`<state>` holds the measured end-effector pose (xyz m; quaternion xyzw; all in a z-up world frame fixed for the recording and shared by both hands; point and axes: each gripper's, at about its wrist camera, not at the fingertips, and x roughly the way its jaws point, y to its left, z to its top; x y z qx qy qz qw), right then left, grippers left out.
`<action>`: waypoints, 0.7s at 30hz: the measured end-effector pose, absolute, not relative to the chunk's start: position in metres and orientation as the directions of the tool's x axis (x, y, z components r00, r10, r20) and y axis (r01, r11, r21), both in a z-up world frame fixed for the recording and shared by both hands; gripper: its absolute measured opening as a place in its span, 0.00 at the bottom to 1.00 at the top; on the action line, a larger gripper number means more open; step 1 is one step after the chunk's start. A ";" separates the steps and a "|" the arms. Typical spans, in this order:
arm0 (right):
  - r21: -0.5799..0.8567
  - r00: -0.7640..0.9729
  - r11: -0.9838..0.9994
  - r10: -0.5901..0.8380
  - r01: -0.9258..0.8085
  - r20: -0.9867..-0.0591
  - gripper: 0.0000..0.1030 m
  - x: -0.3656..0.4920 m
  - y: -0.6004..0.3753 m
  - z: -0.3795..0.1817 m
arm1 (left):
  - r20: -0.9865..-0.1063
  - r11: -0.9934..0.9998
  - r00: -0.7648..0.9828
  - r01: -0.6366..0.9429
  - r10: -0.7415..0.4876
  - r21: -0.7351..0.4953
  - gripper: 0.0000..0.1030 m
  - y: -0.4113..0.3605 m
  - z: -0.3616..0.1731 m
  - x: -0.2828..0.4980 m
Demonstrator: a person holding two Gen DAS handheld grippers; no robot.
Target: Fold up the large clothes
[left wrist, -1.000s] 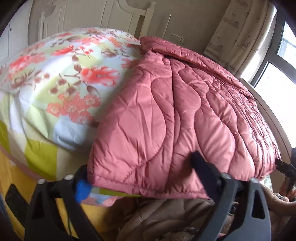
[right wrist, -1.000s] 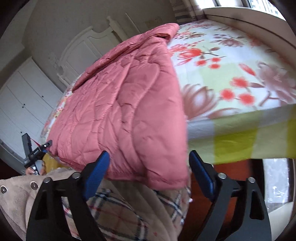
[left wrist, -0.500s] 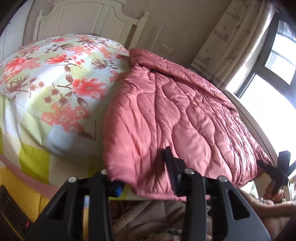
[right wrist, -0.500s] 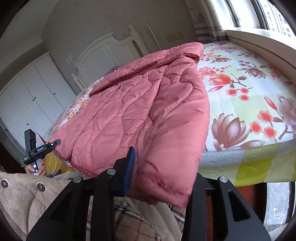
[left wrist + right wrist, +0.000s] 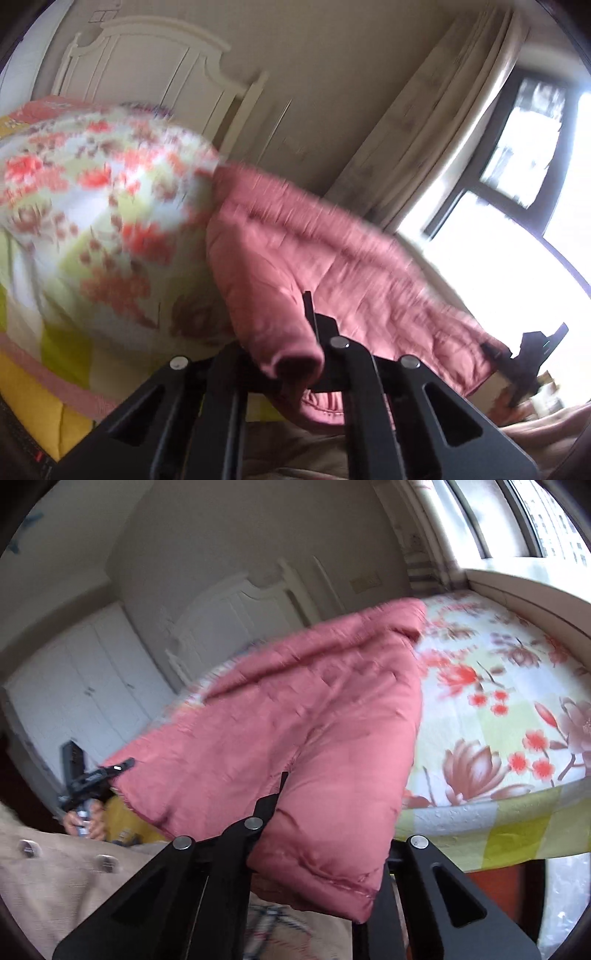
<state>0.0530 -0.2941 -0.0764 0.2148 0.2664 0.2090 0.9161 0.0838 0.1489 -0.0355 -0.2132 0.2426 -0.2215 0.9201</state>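
Observation:
A large pink quilted garment [image 5: 332, 273] lies spread on a bed with a floral sheet [image 5: 92, 206]. My left gripper [image 5: 284, 354] is shut on the garment's near left corner and holds it lifted above the bed edge. My right gripper [image 5: 328, 834] is shut on the near right corner of the same garment [image 5: 295, 720], also lifted. The other gripper shows at the far edge of each view, the right one in the left wrist view [image 5: 528, 354] and the left one in the right wrist view [image 5: 88, 775]. Both views are motion-blurred.
A white headboard [image 5: 147, 74] and wall stand behind the bed. White wardrobes [image 5: 81, 679] are at the left, a window with curtains [image 5: 443, 122] at the right. The person's beige coat [image 5: 55, 878] is just below the grippers. The floral sheet [image 5: 498, 709] shows bare on the right.
Both grippers have closed on the garment's near corners and lifted them up off the bed edge. The views have tilted upward.

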 end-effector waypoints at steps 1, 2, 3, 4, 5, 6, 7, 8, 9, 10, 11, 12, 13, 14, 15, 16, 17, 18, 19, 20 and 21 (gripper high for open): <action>0.513 0.775 0.800 0.527 -0.312 -0.349 0.12 0.043 -0.298 -0.064 | -0.311 0.787 0.787 0.324 -0.532 -0.526 0.07 0.158 -0.023 0.076; 0.510 0.779 0.785 0.547 -0.351 -0.307 0.11 0.031 -0.300 -0.049 | -0.278 0.765 0.789 0.340 -0.549 -0.547 0.07 0.164 -0.014 0.070; 0.501 0.783 0.776 0.560 -0.382 -0.271 0.11 0.021 -0.303 -0.036 | -0.235 0.738 0.789 0.361 -0.568 -0.571 0.06 0.172 -0.004 0.062; 0.494 0.785 0.771 0.568 -0.402 -0.247 0.11 0.013 -0.305 -0.027 | -0.183 0.705 0.787 0.391 -0.589 -0.591 0.06 0.180 0.008 0.052; 0.480 0.793 0.767 0.572 -0.426 -0.209 0.11 0.001 -0.308 -0.010 | -0.152 0.688 0.785 0.412 -0.601 -0.597 0.06 0.184 0.017 0.048; 0.466 0.801 0.768 0.570 -0.440 -0.183 0.12 -0.007 -0.309 0.002 | -0.127 0.677 0.783 0.429 -0.609 -0.598 0.06 0.187 0.026 0.046; 0.451 0.807 0.769 0.569 -0.453 -0.158 0.12 -0.010 -0.310 0.015 | -0.104 0.663 0.781 0.442 -0.616 -0.604 0.07 0.187 0.036 0.049; 0.442 0.811 0.768 0.569 -0.463 -0.138 0.12 -0.011 -0.310 0.026 | -0.091 0.651 0.777 0.451 -0.623 -0.610 0.07 0.187 0.042 0.055; 0.440 0.815 0.769 0.565 -0.464 -0.129 0.12 -0.007 -0.311 0.036 | -0.075 0.634 0.772 0.458 -0.632 -0.624 0.07 0.185 0.050 0.069; 0.442 0.820 0.772 0.558 -0.457 -0.129 0.12 0.003 -0.311 0.046 | -0.071 0.628 0.772 0.455 -0.631 -0.632 0.07 0.183 0.055 0.082; 0.442 0.825 0.779 0.549 -0.444 -0.138 0.12 0.016 -0.311 0.056 | -0.075 0.630 0.776 0.448 -0.627 -0.634 0.07 0.180 0.061 0.096; 0.444 0.829 0.786 0.539 -0.430 -0.149 0.12 0.032 -0.312 0.065 | -0.087 0.652 0.788 0.436 -0.610 -0.620 0.07 0.174 0.069 0.120; 0.447 0.836 0.794 0.525 -0.413 -0.161 0.12 0.049 -0.313 0.073 | -0.108 0.677 0.802 0.415 -0.587 -0.608 0.07 0.168 0.075 0.147; 0.439 0.847 0.812 0.499 -0.383 -0.183 0.12 0.076 -0.313 0.083 | -0.128 0.686 0.807 0.395 -0.577 -0.611 0.07 0.166 0.078 0.168; 0.427 0.853 0.829 0.479 -0.361 -0.208 0.12 0.098 -0.314 0.089 | -0.159 0.693 0.807 0.366 -0.569 -0.621 0.07 0.161 0.079 0.196; 0.422 0.856 0.845 0.455 -0.329 -0.244 0.12 0.127 -0.315 0.094 | -0.209 0.714 0.809 0.324 -0.549 -0.621 0.08 0.154 0.079 0.233; 0.446 0.854 0.847 0.438 -0.288 -0.282 0.12 0.162 -0.319 0.095 | -0.250 0.736 0.813 0.287 -0.526 -0.614 0.08 0.149 0.077 0.258; 0.467 0.850 0.849 0.422 -0.249 -0.314 0.12 0.187 -0.323 0.093 | -0.305 0.756 0.808 0.243 -0.504 -0.607 0.08 0.142 0.072 0.291; 0.488 0.839 0.850 0.405 -0.199 -0.364 0.12 0.221 -0.329 0.088 | -0.359 0.776 0.797 0.204 -0.486 -0.597 0.10 0.137 0.064 0.321; 0.509 0.830 0.850 0.379 -0.137 -0.409 0.12 0.253 -0.335 0.079 | -0.401 0.789 0.788 0.166 -0.467 -0.592 0.11 0.133 0.055 0.342; 0.537 0.820 0.839 0.367 -0.088 -0.439 0.12 0.275 -0.341 0.068 | -0.445 0.794 0.771 0.126 -0.456 -0.595 0.12 0.128 0.043 0.367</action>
